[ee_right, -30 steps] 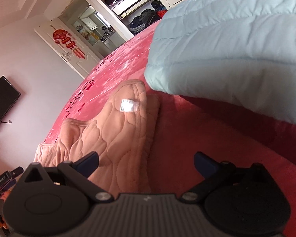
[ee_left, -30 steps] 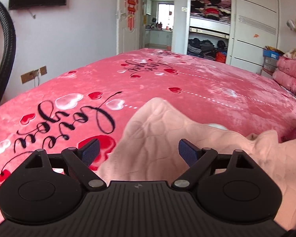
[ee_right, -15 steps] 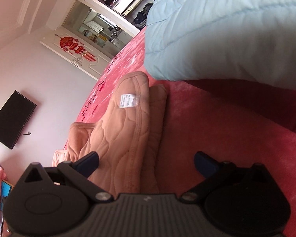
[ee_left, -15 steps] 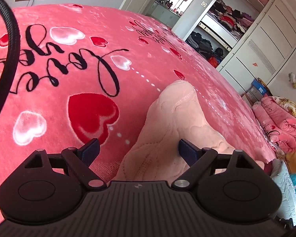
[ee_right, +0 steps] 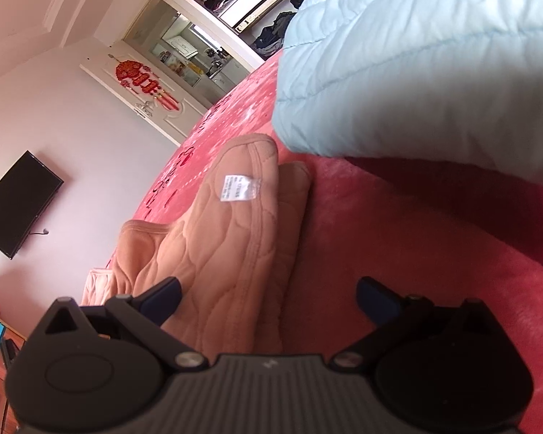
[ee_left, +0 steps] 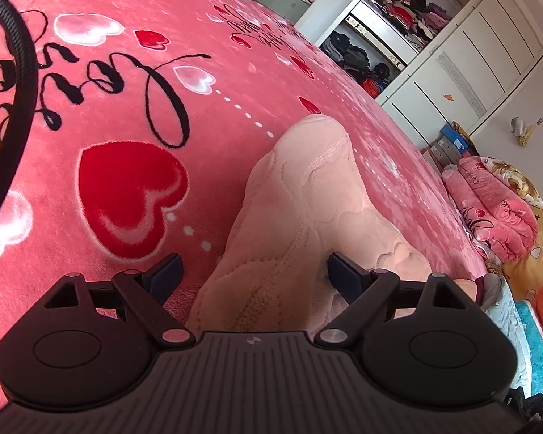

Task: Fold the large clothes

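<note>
A peach quilted garment (ee_left: 307, 209) lies on the pink heart-print blanket (ee_left: 126, 115), one narrow end stretching away from me. My left gripper (ee_left: 253, 276) is open, its blue pads straddling the near edge of that cloth. In the right wrist view the same garment (ee_right: 228, 238) lies folded over itself, a white care label (ee_right: 237, 188) on its upper layer. My right gripper (ee_right: 268, 298) is open too, its left fingertip (ee_right: 164, 294) over the cloth and its right one above bare red blanket (ee_right: 416, 235).
A pale blue padded quilt (ee_right: 416, 61) bulges close on the right. An open wardrobe (ee_left: 398, 21) full of clothes stands beyond the bed, rolled pink bedding (ee_left: 496, 209) at its side. A black hose (ee_left: 14, 101) curves down the left. A wall television (ee_right: 14, 202) hangs far left.
My left gripper has tipped down and moved closer over the garment's near edge. The right gripper has swung slightly, with the garment and label now larger in view. Both stay open.
</note>
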Demonstrator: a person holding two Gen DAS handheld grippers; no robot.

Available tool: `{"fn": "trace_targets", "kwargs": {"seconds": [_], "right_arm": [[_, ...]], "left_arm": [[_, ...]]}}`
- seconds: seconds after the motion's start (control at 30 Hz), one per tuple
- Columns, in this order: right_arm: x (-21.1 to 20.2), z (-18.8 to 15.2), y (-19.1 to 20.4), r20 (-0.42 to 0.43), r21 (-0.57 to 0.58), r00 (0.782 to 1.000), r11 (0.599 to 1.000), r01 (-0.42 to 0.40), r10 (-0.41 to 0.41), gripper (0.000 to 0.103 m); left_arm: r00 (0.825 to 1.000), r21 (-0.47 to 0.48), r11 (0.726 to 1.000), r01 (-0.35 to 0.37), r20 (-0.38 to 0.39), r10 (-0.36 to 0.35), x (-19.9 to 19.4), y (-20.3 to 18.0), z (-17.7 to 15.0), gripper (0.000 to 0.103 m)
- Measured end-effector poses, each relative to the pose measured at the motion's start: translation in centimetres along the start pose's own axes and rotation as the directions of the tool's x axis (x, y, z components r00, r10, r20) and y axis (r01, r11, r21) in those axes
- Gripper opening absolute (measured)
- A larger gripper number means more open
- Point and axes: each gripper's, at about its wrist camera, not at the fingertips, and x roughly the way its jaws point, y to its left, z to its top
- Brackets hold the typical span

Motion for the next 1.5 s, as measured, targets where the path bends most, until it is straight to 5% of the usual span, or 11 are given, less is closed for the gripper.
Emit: {"fn": "trace_targets", "kwargs": {"seconds": [0.37, 0.7, 0.77, 0.83, 0.97, 1.13, 1.37, 1.5], "right_arm": [[2.8, 0.7, 0.7, -0.128, 0.021, 0.968, 0.976, -0.215, 0.215, 0.103], [2.8, 0.6, 0.9, -0.117, 0.057, 0.968, 0.974, -0.218, 0.223, 0.098], [2.6, 0.5, 1.0, -0.115, 0.070, 0.974, 0.980, -0.188, 0.195, 0.079], [2.5, 0.3, 1.1, -0.118, 0.092, 0.980, 0.984, -0.150, 0.160, 0.073], [2.0, 0.0, 2.2, -0.099, 0.105, 0.992, 0.992, -0.067, 0.077, 0.066], [1.4, -1.3, 6.6, -0.040, -0.053, 0.993, 0.992, 0.111, -0.113, 0.058], [1.3, -4.8, 12.1, 0.115, -0.296, 0.940, 0.893, 0.340, -0.320, 0.050], [1.5, -6.7, 14.2, 0.192, -0.408, 0.902, 0.805, 0.431, -0.386, 0.047]], "left_arm": [[0.997, 0.043, 0.997, 0.062, -0.056, -0.060, 0.2, -0.8, -0.2, 0.103], [0.996, 0.084, 0.994, 0.074, -0.051, -0.070, -0.1, -1.2, -0.6, 0.103], [0.998, 0.124, 0.991, 0.052, -0.037, -0.047, -0.3, -1.6, -0.9, 0.102], [0.999, 0.146, 0.989, 0.034, -0.024, -0.030, -0.6, -1.9, -1.0, 0.097], [1.000, 0.205, 0.979, -0.010, 0.010, 0.008, -1.1, -2.8, -1.5, 0.083], [0.996, 0.289, 0.955, -0.069, 0.072, 0.051, -2.0, -3.7, -2.5, 0.069], [0.970, 0.436, 0.876, -0.205, 0.208, 0.124, -2.2, -6.0, -4.6, 0.054], [0.965, 0.439, 0.873, -0.214, 0.231, 0.121, -2.6, -5.4, -4.5, 0.050]]}}
